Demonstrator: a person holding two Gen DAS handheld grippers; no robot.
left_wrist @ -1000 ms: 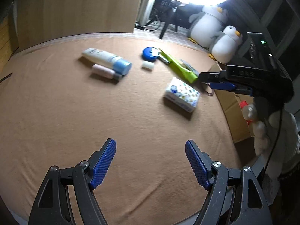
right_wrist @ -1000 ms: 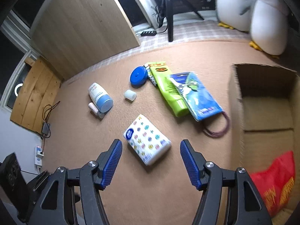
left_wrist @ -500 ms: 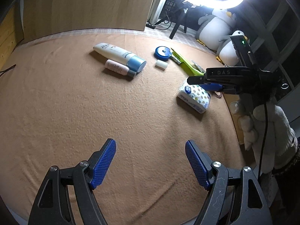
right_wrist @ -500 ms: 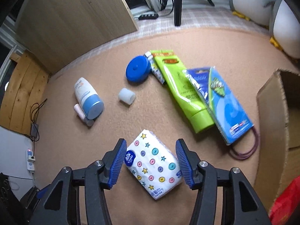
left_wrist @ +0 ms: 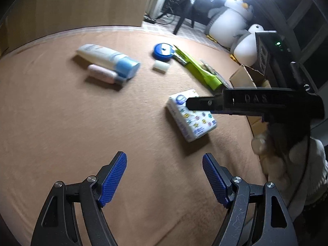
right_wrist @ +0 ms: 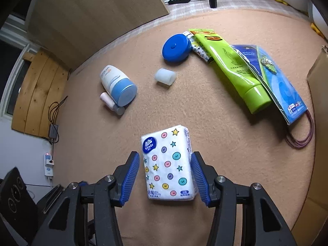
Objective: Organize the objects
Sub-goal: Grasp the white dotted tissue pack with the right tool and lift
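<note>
A white tissue pack [right_wrist: 168, 164] printed with stars and dots lies flat on the tan cloth [right_wrist: 205, 119]. My right gripper [right_wrist: 165, 153] straddles it, one blue pad close to each long side, with no visible squeeze, so it counts as open. In the left wrist view the right gripper's finger [left_wrist: 205, 103] crosses over the tissue pack [left_wrist: 190, 123], held by a white-gloved hand [left_wrist: 297, 164]. My left gripper [left_wrist: 164, 157] hangs wide open above bare cloth, nearer than the pack, with nothing between its fingers.
Farther back lie a white tube with a blue cap [right_wrist: 116, 82], a small pink bottle [right_wrist: 108, 100], a white cylinder [right_wrist: 165, 76], a blue round tin [right_wrist: 175, 48], a green tube [right_wrist: 231, 67] and a blue packet [right_wrist: 274, 82]. A cardboard box [right_wrist: 319, 82] stands at the right edge.
The right gripper has come down and forward until its narrowed jaws flank the tissue pack. The left gripper has moved lower and closer to the objects, still wide open.
</note>
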